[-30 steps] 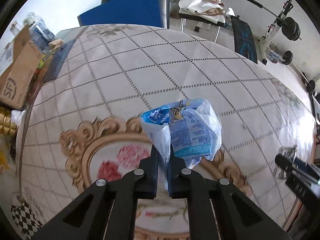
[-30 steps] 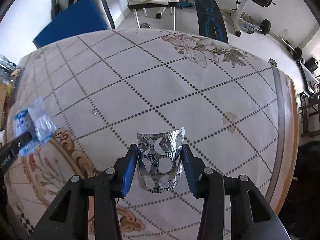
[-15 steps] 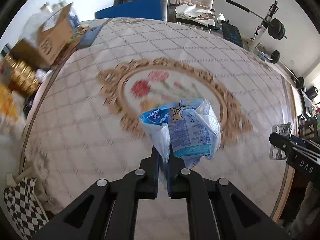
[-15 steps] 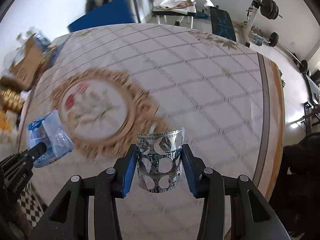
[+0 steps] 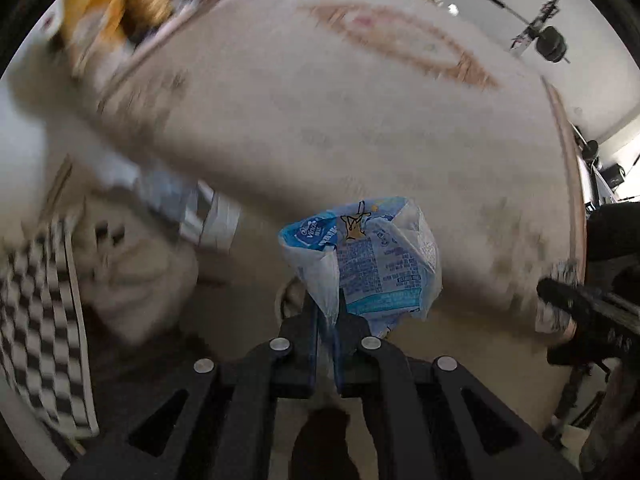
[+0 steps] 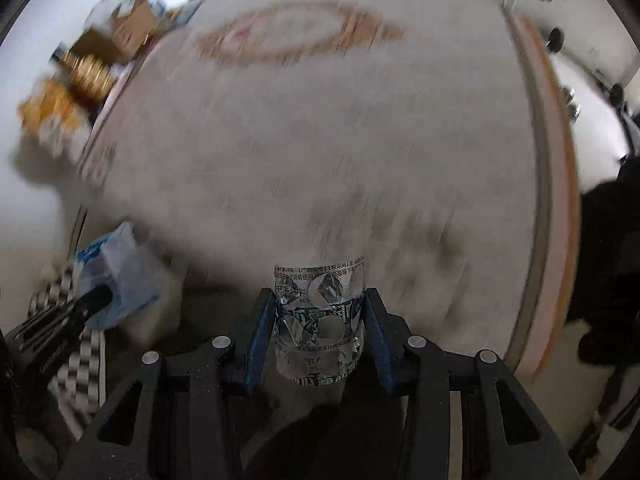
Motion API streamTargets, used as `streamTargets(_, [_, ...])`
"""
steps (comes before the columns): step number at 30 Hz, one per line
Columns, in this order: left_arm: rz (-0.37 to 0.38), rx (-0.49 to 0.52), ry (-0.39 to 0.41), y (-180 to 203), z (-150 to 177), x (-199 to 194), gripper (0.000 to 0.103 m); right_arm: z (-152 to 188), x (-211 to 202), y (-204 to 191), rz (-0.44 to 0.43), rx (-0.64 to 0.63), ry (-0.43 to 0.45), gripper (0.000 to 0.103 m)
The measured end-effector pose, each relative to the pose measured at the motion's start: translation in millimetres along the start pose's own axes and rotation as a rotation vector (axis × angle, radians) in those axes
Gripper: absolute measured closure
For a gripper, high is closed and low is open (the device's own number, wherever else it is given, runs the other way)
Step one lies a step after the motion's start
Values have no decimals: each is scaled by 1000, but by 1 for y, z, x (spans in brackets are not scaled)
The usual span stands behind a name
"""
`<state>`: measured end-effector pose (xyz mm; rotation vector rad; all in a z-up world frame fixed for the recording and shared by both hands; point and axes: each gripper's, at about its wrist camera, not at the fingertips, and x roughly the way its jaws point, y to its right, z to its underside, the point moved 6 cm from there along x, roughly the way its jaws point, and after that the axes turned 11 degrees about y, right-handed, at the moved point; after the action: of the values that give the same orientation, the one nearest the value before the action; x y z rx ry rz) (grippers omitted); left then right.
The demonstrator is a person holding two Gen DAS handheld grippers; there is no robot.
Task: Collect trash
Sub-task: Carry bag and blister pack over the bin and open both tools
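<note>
My left gripper (image 5: 329,312) is shut on a blue and white plastic wrapper (image 5: 372,264), held in the air past the near edge of the table. It also shows at the left of the right wrist view (image 6: 116,276). My right gripper (image 6: 320,312) is shut on a silver foil blister pack (image 6: 320,316), bent between the fingers, also off the table's near edge. The right gripper shows blurred at the right of the left wrist view (image 5: 560,300).
The cloth-covered table (image 6: 320,140) with a gold oval pattern lies ahead, blurred. Cardboard boxes and gold items (image 6: 92,68) sit at its far left. A black and white checkered bag (image 5: 36,320) is below left. Gym equipment (image 5: 552,44) stands behind.
Both grippers have pulled back fast from over the table to past its near edge, still holding the wrapper and the blister pack. The view is now motion-blurred.
</note>
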<state>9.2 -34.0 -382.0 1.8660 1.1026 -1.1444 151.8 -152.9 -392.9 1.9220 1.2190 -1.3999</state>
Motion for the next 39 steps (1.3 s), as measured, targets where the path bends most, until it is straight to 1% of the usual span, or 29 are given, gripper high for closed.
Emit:
streamTargets(1, [-2, -20, -38, -12, 23, 7, 99, 20, 4, -5, -12, 1, -24, 57])
streamTargets(2, [-6, -27, -54, -17, 36, 11, 99, 39, 10, -9, -23, 1, -49, 57])
streamTargets(3, [-15, -45, -86, -27, 56, 24, 99, 63, 21, -14, -33, 0, -78, 57])
streamTargets(5, [-19, -71, -133, -39, 78, 46, 99, 95, 44, -20, -36, -14, -123, 57])
streamTargets(7, [-16, -105, -187, -49, 101, 83, 99, 128, 82, -25, -23, -43, -179, 57])
streamTargets(9, [-20, -135, -236, -57, 118, 130, 98, 152, 117, -26, -12, -61, -213, 57])
streamTargets(10, [-17, -144, -250, -60, 125, 145, 97, 165, 141, -26, -8, -61, -228, 57])
streamTargets(12, [-19, -157, -279, -63, 134, 192, 96, 177, 181, -21, 3, -49, -243, 57])
streamTargets(15, [6, -156, -317, -62, 142, 262, 95, 189, 249, -5, 32, -16, -238, 57])
streamTargets(16, [18, -146, -326, -60, 145, 286, 94, 190, 268, 0, 42, -6, -238, 57])
streamTargets(18, [45, -118, -369, -56, 152, 329, 93, 186, 304, 10, 52, 9, -234, 57])
streamTargets(20, [65, -120, -391, -56, 155, 357, 92, 182, 339, 18, 59, -7, -226, 57])
streamTargets(21, [71, -117, -408, -57, 158, 376, 92, 181, 356, 21, 60, -20, -223, 57])
streamTargets(23, [86, -118, -419, -60, 162, 393, 92, 180, 387, 26, 55, -49, -215, 55])
streamTargets(24, [88, -117, -427, -62, 163, 402, 92, 178, 397, 27, 51, -59, -215, 54])
streamTargets(25, [91, -117, -422, -64, 164, 412, 92, 178, 410, 29, 50, -73, -215, 52])
streamTargets(26, [89, -116, -420, -65, 166, 417, 85, 176, 420, 30, 46, -79, -216, 48])
streamTargets(27, [85, -117, -420, -68, 167, 417, 79, 175, 431, 29, 36, -83, -214, 48])
streamTargets(28, [87, -124, -417, -70, 169, 419, 56, 174, 439, 27, 29, -87, -209, 44])
streamTargets(29, [91, -129, -413, -72, 170, 418, 24, 173, 446, 27, 16, -94, -202, 41])
streamTargets(30, [88, -135, -406, -75, 172, 418, 12, 172, 453, 24, 8, -95, -201, 40])
streamTargets(31, [76, -136, -401, -78, 173, 417, 6, 171, 457, 23, 1, -97, -204, 38])
streamTargets(32, [58, -135, -402, -82, 175, 414, 6, 170, 461, 21, -18, -93, -202, 34])
streamTargets(33, [45, -135, -402, -85, 177, 413, 6, 169, 463, 17, -42, -90, -199, 34])
streamTargets(34, [17, -131, -396, -90, 179, 407, 6, 169, 463, 14, -61, -90, -200, 31])
streamTargets(35, [3, -127, -391, -93, 180, 404, 6, 169, 465, 10, -75, -101, -213, 21])
streamTargets(37, [-51, -115, -363, -103, 183, 389, 6, 170, 461, 6, -52, -125, -212, 0])
streamTargets(39, [-98, -97, -339, -108, 184, 376, 6, 170, 451, 5, -13, -150, -197, 0])
